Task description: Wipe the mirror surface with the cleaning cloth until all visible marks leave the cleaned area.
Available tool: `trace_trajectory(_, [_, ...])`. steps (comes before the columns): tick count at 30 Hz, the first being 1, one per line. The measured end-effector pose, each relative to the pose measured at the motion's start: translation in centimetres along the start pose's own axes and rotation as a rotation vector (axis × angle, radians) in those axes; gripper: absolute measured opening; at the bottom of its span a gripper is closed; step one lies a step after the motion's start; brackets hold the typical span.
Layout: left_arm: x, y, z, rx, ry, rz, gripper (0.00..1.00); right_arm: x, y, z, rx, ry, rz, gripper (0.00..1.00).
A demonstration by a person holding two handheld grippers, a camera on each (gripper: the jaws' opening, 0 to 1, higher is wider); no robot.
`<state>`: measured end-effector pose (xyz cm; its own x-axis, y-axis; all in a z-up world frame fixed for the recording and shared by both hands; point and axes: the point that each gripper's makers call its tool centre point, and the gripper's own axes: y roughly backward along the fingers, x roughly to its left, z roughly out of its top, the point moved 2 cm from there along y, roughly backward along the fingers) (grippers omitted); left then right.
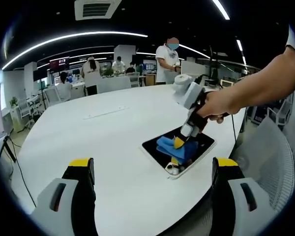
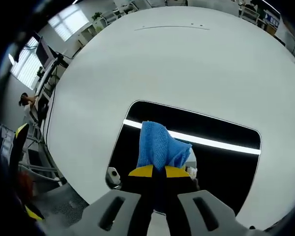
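Left gripper (image 1: 152,172) is hovering over the near edge of the white table (image 1: 88,132), jaws standing wide apart and holding nothing. Farther right, a hand (image 1: 219,104) is pressing the right gripper (image 1: 179,142) onto the mirror (image 1: 201,145).

Right gripper (image 2: 156,172) is clamping the blue cleaning cloth (image 2: 160,145), jaws together, against the dark mirror (image 2: 221,162) lying flat on the table (image 2: 177,64).

Blue cleaning cloth (image 2: 160,146) on dark, white-rimmed mirror (image 2: 221,162), crossed by one bright white stripe; around mirror, plain white table (image 2: 177,64); yellow-tipped black jaws.
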<state>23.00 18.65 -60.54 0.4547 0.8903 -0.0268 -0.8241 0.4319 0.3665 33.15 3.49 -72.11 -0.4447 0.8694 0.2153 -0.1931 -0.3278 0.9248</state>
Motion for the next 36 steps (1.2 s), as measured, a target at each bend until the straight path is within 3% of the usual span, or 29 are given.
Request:
trace_trajectory(7, [-0.9, -0.6, -0.4, 0.003, 0.012, -0.017, 0.99, 0.5, 0.2, -1.1, 0.0, 0.004, 0.012, 0.0])
trace_trajectory(15, [-2.0, -1.0, -0.7, 0.006, 0.009, -0.041, 0.99, 0.8, 0.5, -2.2, 0.004, -0.048, 0.049, 0.0])
trace_trajectory(30, [-1.4, -1.1, -1.0, 0.0, 0.031, -0.006, 0.99, 1.7, 0.6, -3.6, 0.006, -0.051, 0.061, 0.0])
trace_trajectory(36, [-1.5, -1.3, -2.1, 0.017, 0.042, -0.019, 0.99, 2.0, 0.9, -4.1, 0.016, -0.045, 0.067, 0.0])
